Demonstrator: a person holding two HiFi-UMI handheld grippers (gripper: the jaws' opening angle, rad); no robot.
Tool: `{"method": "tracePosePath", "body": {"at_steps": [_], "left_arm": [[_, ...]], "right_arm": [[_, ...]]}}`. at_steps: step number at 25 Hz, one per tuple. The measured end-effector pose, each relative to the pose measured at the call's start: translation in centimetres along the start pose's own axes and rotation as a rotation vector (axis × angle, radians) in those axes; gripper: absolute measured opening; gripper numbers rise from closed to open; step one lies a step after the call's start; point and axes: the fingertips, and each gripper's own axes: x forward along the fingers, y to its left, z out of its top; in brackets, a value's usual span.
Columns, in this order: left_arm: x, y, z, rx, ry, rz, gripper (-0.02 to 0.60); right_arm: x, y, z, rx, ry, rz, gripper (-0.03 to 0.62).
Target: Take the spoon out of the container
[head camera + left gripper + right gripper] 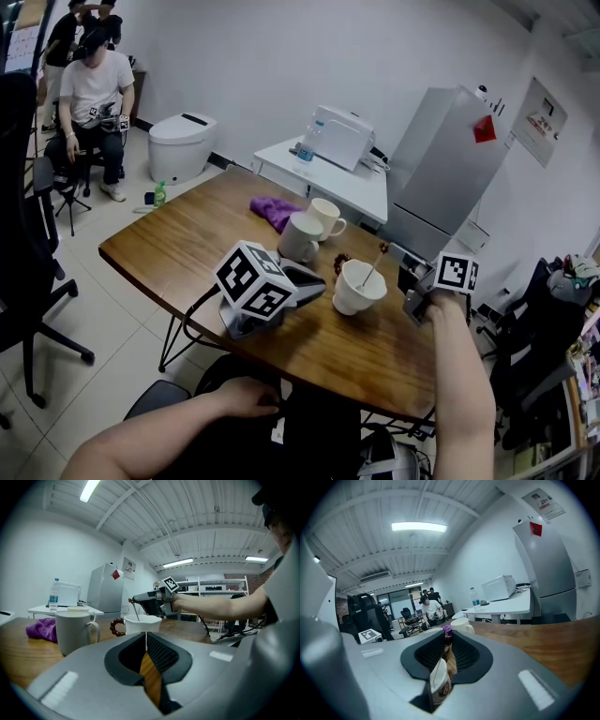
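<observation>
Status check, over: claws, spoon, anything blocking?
Right claw closing on spoon handle. Left claw empty, resting on table. Spoon in cup. Nothing blocking.

Head view looks steeply down on the table [169,248]; both low gripper views face the white cup [359,286].

The left gripper [146,641] and right gripper [446,639] were smooth grey, with black ribbed pads [161,654] set in dark recesses. Each carried a white cube [251,279] printed with black square markers. A black cable [197,307] trailed from the left one.
</observation>
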Motion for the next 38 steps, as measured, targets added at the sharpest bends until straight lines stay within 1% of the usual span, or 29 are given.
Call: {"method": "tracePosePath", "body": {"at_steps": [3,4,6,7,9,15,21,23,25,29,33,38], "left_arm": [[0.0,-0.1,0.0,-0.001,0.000,-0.001,0.012],[0.0,-0.1,0.0,-0.001,0.000,-0.001,0.012],[0.0,-0.1,0.1,-0.001,0.000,-0.001,0.012],[0.0,-0.1,0.1,-0.001,0.000,-0.001,0.012],[0.0,-0.1,0.1,-0.001,-0.001,0.000,0.012],[0.0,-0.1,0.1,-0.001,0.000,0.000,0.012],[0.0,-0.1,0.1,-0.001,0.000,0.000,0.012],[0.1,-0.1,0.1,-0.001,0.000,0.000,0.012],[0.0,0.0,0.1,0.000,0.001,0.001,0.012],[-0.1,-0.1,0.1,0.000,0.000,0.001,0.012],[-0.1,-0.1,0.0,-0.001,0.001,0.000,0.012],[-0.1,0.0,0.0,0.000,0.000,0.001,0.012]], "right_arm": [[-0.5,0.3,0.7,-0.012,-0.022,0.004,0.048],[-0.6,0.7,1.1,-0.018,-0.034,0.023,0.048],[-0.7,1.6,1.9,-0.023,-0.067,0.092,0.048],[-0.9,1.7,2.4,-0.020,-0.086,0.104,0.048],[-1.7,1.3,3.5,-0.003,-0.124,0.089,0.048],[-5.0,0.3,6.4,0.037,-0.242,0.095,0.046],[-8.9,-2.0,7.7,0.088,-0.330,0.065,0.046],[-10.0,-3.4,7.2,0.102,-0.333,0.040,0.046],[-10.7,-5.3,5.8,0.133,-0.313,0.000,0.046],[-11.8,-9.2,1.9,0.247,-0.270,-0.083,0.046],[-12.7,-12.1,-1.9,0.365,-0.241,-0.156,0.046],[-13.3,-14.4,-5.6,0.456,-0.170,-0.256,0.049]]}}
